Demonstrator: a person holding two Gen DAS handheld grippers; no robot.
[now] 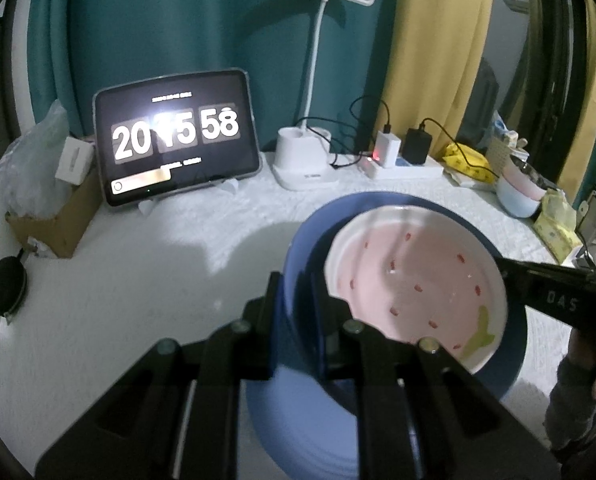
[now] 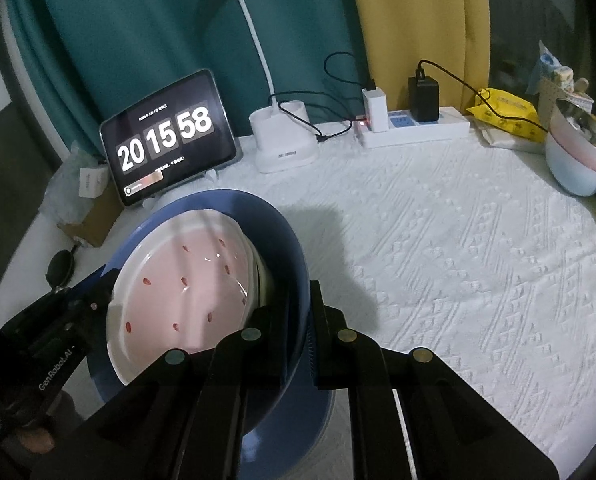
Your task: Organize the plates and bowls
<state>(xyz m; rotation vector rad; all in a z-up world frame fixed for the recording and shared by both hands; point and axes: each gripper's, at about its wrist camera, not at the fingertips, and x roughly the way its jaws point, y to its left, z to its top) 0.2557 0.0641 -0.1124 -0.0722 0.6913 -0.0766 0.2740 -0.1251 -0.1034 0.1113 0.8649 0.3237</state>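
Note:
A blue bowl point(image 1: 298, 264) holds a white plate with a pink centre and red specks point(image 1: 414, 276), both lifted above the white tablecloth. My left gripper point(image 1: 298, 304) is shut on the bowl's left rim. My right gripper point(image 2: 300, 316) is shut on the bowl's right rim point(image 2: 294, 248), and the plate point(image 2: 186, 280) lies tilted inside. The right gripper also shows in the left wrist view point(image 1: 538, 288); the left one shows in the right wrist view point(image 2: 74, 316). A stack of bowls, pink in pale blue point(image 2: 574, 164), stands at the far right.
Along the back stand a tablet showing a clock point(image 2: 166, 136), a white desk lamp point(image 2: 282, 140), a power strip with chargers point(image 2: 414, 124) and yellow packets point(image 2: 506, 114). A cardboard box point(image 1: 54, 216) sits at the left. White textured cloth point(image 2: 458, 260) covers the table.

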